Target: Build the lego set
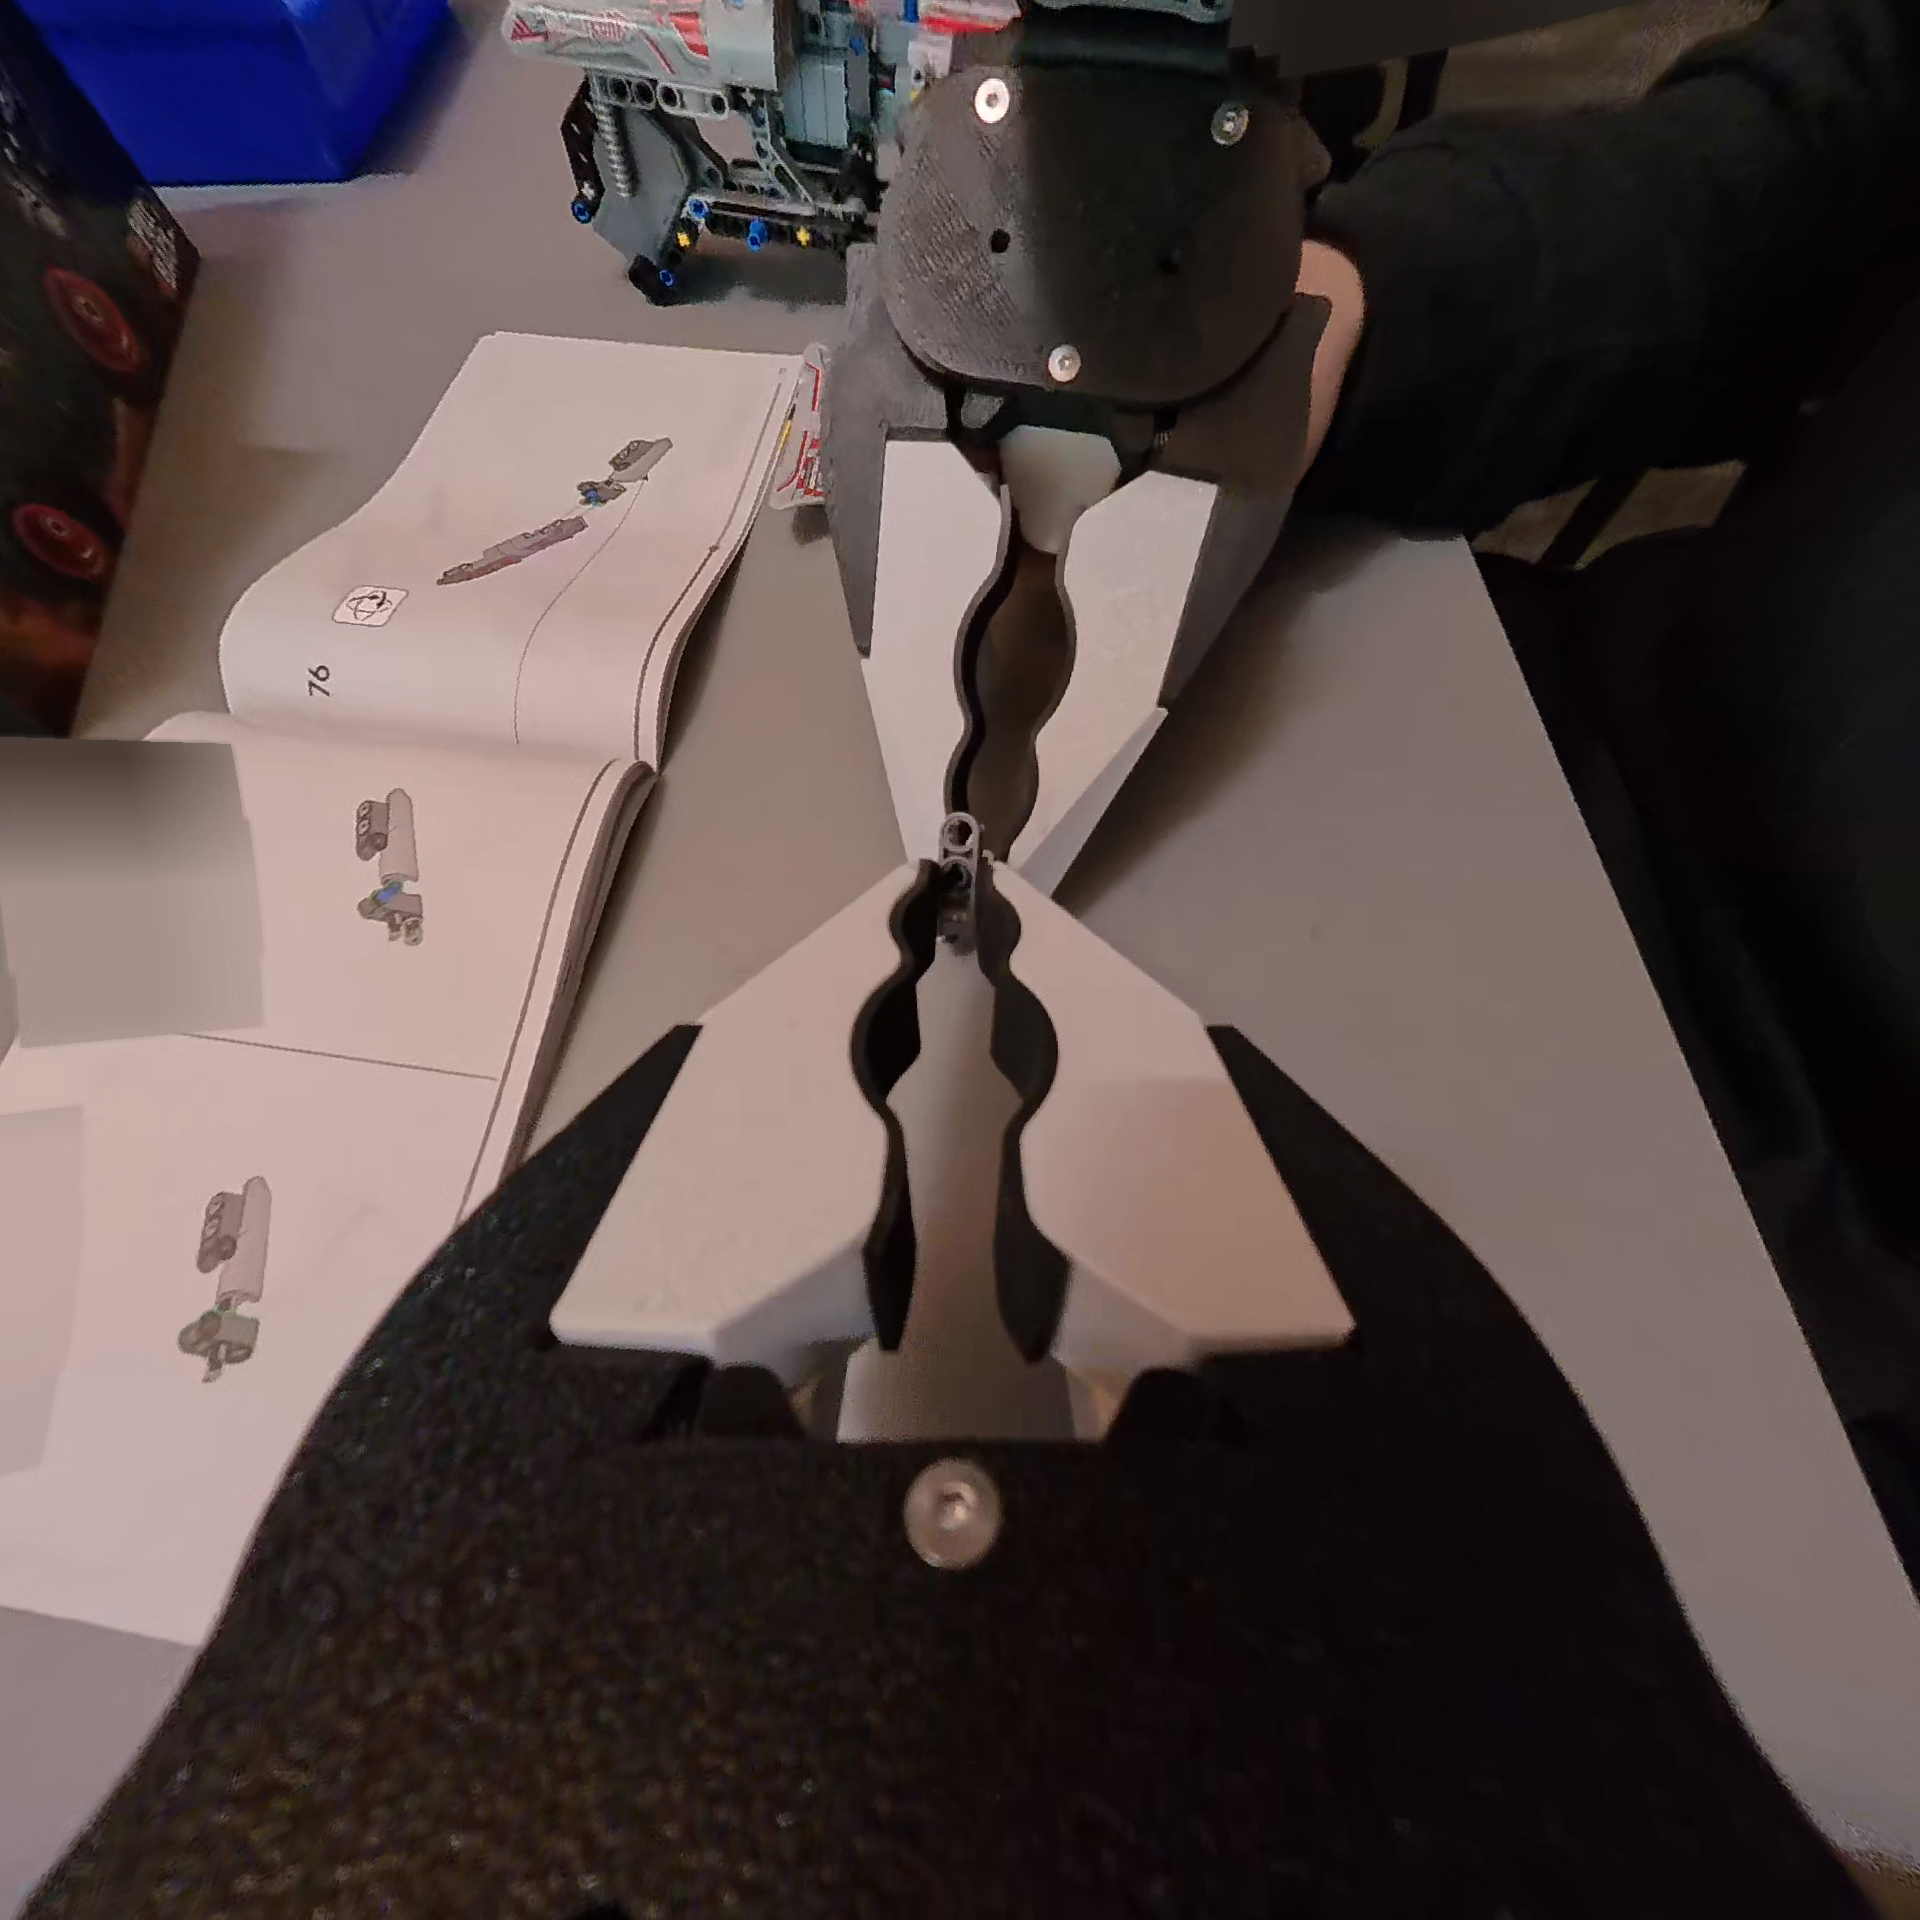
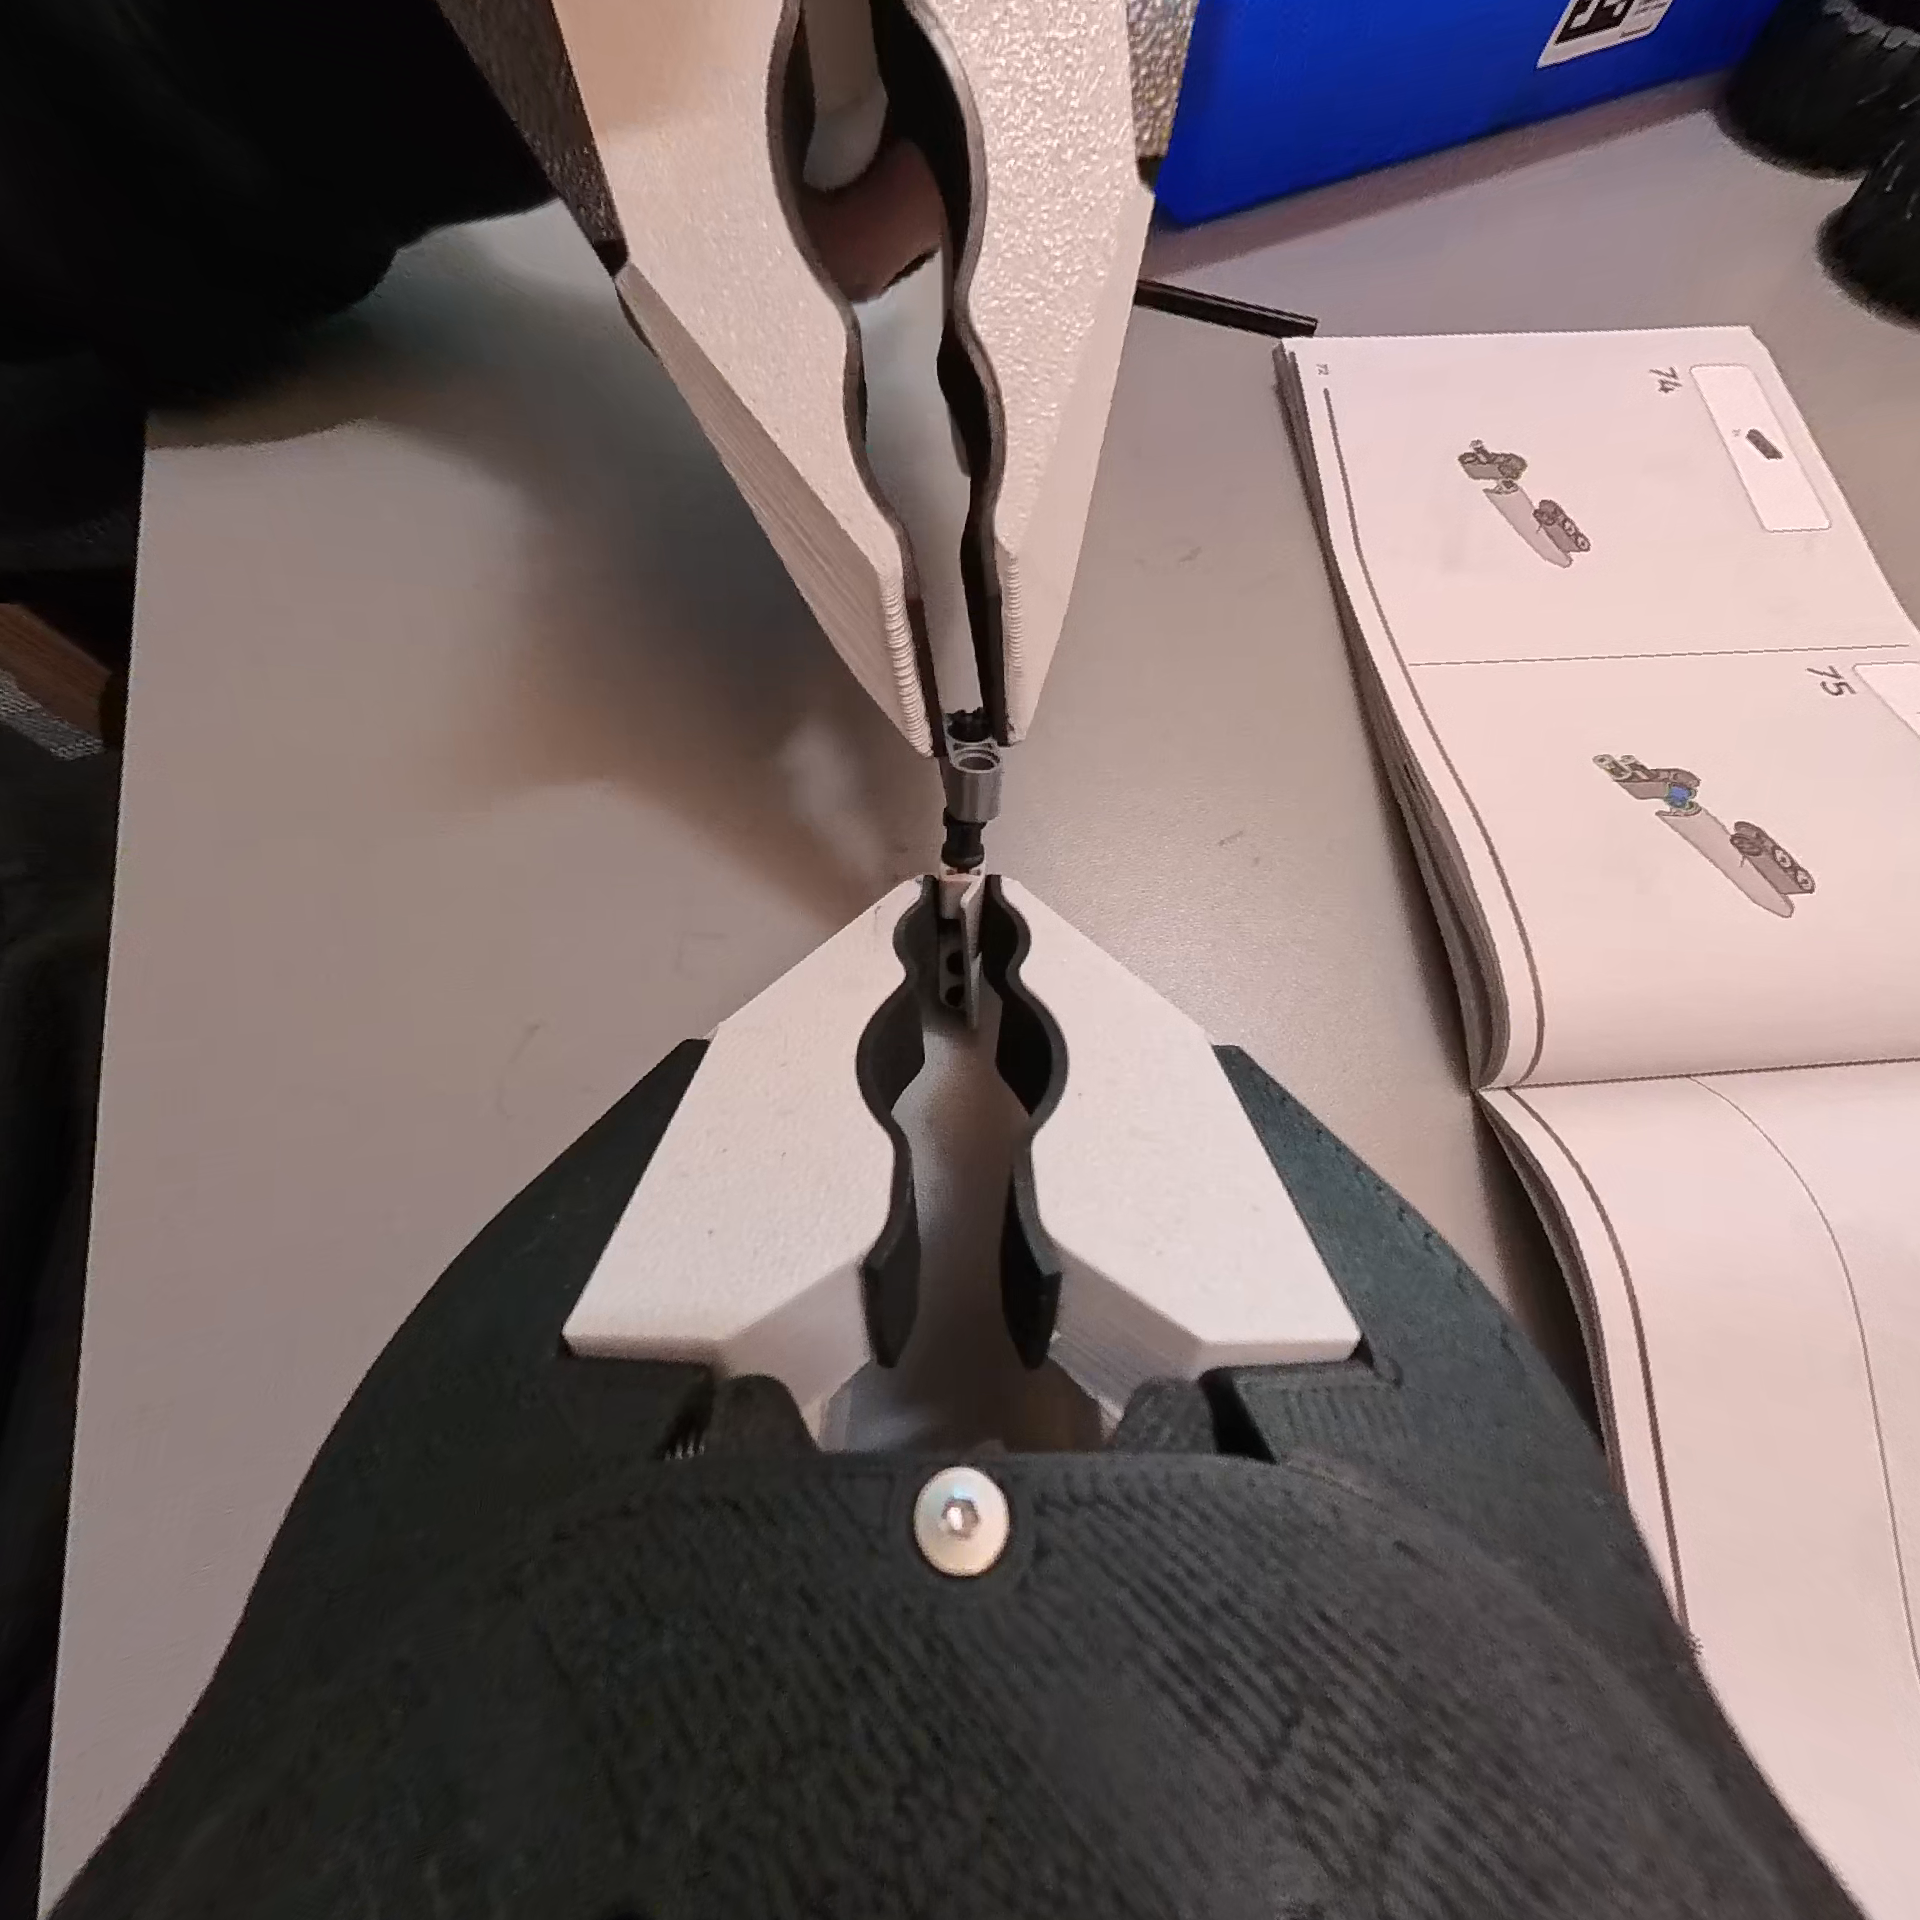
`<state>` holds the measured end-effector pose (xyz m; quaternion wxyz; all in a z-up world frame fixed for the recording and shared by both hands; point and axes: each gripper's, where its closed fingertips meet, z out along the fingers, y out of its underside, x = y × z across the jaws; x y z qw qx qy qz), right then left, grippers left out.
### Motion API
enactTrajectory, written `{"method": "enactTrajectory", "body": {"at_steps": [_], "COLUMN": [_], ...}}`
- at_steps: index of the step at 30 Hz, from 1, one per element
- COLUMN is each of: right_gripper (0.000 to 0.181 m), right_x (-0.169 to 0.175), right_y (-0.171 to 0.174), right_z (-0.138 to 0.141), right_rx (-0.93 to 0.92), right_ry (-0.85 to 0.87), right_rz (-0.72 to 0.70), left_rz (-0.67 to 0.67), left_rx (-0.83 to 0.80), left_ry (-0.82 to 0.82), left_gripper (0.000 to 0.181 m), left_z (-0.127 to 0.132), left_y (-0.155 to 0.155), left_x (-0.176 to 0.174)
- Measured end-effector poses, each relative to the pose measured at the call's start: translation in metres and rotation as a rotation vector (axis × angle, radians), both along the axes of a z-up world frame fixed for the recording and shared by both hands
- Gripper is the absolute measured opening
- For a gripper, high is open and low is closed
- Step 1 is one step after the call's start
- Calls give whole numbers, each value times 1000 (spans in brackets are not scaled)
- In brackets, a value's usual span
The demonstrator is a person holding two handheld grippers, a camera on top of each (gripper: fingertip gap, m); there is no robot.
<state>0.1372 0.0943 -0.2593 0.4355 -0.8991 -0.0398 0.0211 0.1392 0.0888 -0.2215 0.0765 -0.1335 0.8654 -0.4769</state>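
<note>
My left gripper (image 1: 956, 878) is shut on a small grey lego connector (image 1: 958, 844) with a round hole, held above the grey table (image 1: 1351, 987). My right gripper (image 1: 985, 823) comes from the far side and meets it tip to tip. In the right wrist view my right gripper (image 2: 961, 883) is shut on a light grey lego beam (image 2: 954, 956) with small holes. The left gripper (image 2: 971, 727) hangs down from above with the connector (image 2: 974, 767). A black pin (image 2: 962, 828) bridges the connector and the beam.
An open instruction booklet (image 1: 468, 644) lies on the table beside the grippers and also shows in the right wrist view (image 2: 1610, 727). A part-built grey model (image 1: 727, 135), a blue bin (image 1: 239, 83) and a dark box (image 1: 73, 364) stand at the back. A dark-sleeved hand (image 1: 1558, 312) holds the right gripper. Left and right tips are no more than a few centimetres apart.
</note>
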Motion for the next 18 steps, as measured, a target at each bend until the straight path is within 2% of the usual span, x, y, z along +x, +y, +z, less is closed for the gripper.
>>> {"method": "enactTrajectory", "body": {"at_steps": [8,18], "right_gripper": [6,7], "right_x": [0,-1], "right_y": [0,0], "right_z": [0,0], "right_rx": [-1,0], "right_ry": [2,2], "right_rz": [-1,4], "left_rz": [20,13], "left_rx": [-125,-109], "left_ry": [45,36], "left_gripper": [5,4], "left_z": [0,1], "left_y": [0,2], "left_x": [0,-1]}}
